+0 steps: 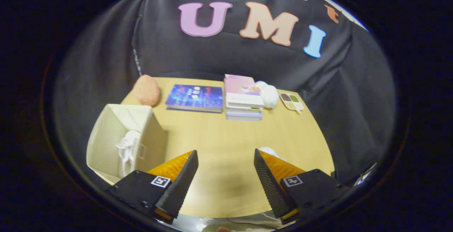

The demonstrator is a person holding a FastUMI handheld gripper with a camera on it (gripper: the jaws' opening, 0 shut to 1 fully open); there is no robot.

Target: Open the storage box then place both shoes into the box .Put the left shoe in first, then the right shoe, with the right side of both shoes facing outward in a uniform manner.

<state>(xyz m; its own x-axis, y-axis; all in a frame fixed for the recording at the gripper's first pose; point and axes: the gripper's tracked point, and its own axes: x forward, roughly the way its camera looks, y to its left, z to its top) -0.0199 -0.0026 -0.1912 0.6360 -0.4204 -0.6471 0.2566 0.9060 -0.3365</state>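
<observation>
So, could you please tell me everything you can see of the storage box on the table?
The storage box is cream, apparently soft fabric, with a small window-like tab on its side. It stands on the wooden table near the front edge, beside one finger of the open gripper, without touching it. Its top is open, and a white shoe stands inside against the wall. A pinkish round object lies beyond it.
</observation>
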